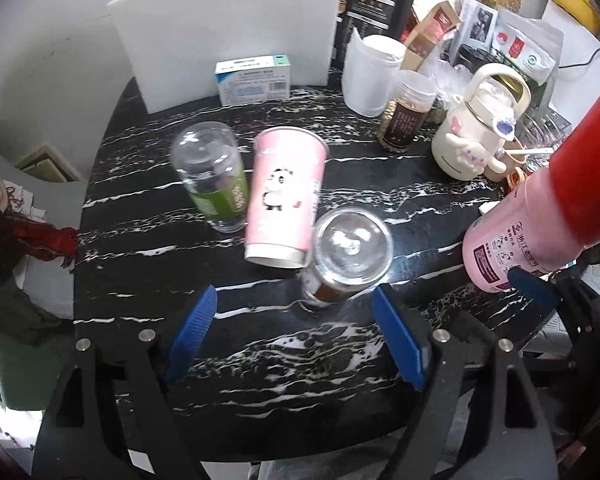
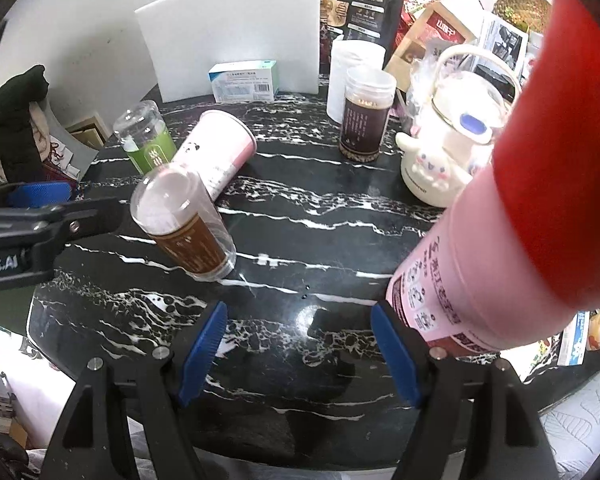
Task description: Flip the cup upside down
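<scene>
your left gripper (image 1: pixel 294 340) hangs over the near edge of the black marbled bench (image 1: pixel 380 184), its blue fingers (image 1: pixel 194 330) spread wide with nothing between them. just ahead of them, at 12 o'clock in the left wrist view, the clear cup with the brown label (image 1: pixel 346 256) stands upside down, its base up and its mouth on the bench. beyond it, toward 11 o'clock, the pink panda cup (image 1: pixel 284 196) stands upright and touches it in this view, and the clear cup with the green label (image 1: pixel 214 176) stands inverted just beside that, further left.

your right gripper (image 2: pixel 298 344) is also wide open, and nothing sits between its fingers (image 2: pixel 204 340). the pink and red cup (image 2: pixel 500 240) looms large at 3 o'clock in the right wrist view, tilted, its pink end close against the outer side of the right-hand finger; you cannot tell from either view whether it rests on the bench or what supports it.

at the far side of the bench, around 12 o'clock, a white board (image 1: pixel 228 28) stands upright with a small blue and white box (image 1: pixel 254 79) in front of it. toward 2 o'clock stand a white tub (image 1: pixel 370 74), a dark-labelled jar (image 1: pixel 406 114) and a cream cartoon kettle (image 1: pixel 476 132).
</scene>
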A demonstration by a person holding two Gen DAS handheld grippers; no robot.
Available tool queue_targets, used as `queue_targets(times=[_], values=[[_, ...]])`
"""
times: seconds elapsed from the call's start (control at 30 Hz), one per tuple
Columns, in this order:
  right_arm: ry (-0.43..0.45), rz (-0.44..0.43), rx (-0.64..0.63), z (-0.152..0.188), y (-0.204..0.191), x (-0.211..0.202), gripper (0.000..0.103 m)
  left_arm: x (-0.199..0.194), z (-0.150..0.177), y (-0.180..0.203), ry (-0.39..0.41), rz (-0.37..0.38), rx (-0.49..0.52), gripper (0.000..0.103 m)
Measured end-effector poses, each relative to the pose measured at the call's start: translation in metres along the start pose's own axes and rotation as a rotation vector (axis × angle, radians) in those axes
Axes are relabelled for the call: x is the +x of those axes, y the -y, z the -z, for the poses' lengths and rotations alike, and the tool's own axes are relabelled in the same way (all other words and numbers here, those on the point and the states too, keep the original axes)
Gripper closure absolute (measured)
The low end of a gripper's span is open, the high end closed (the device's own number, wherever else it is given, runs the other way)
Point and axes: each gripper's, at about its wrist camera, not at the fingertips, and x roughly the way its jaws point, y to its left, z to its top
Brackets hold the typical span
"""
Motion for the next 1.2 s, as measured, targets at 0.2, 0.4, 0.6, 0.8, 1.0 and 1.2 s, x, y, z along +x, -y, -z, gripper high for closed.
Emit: queue_targets(times=[0.2, 0.4, 0.6, 0.8, 1.0, 1.2], values=[[-0.007, -0.021, -0.045, -0.014, -0.017, -0.003, 0.023, -0.009, 0.001, -0.019, -0.002, -0.026, -0.03, 0.019], [-0.026, -0.039, -0.069, -0.026, -0.029, -0.001, 0.023, -0.014, 0.002, -0.034, 0.0, -0.043, -0.056, 0.019], [-0.038, -0.044, -0.092, -0.034, -0.036, 0.001, 0.023, -0.013, 0.004, -0.046, -0.01, -0.06, -0.079, 0.018], [-0.065, -0.053, -0.101, -0.039, -0.038, 0.008, 0.023, -0.005, 0.005, -0.049, -0.038, -0.06, -0.08, 0.018], [-0.083, -0.05, -0.1, -0.041, -0.036, 0.014, 0.023, 0.002, 0.002, -0.046, -0.053, -0.063, -0.065, 0.018], [-0.085, -0.041, -0.099, -0.043, -0.034, 0.016, 0.023, 0.005, -0.005, -0.044, -0.048, -0.068, -0.06, 0.018]])
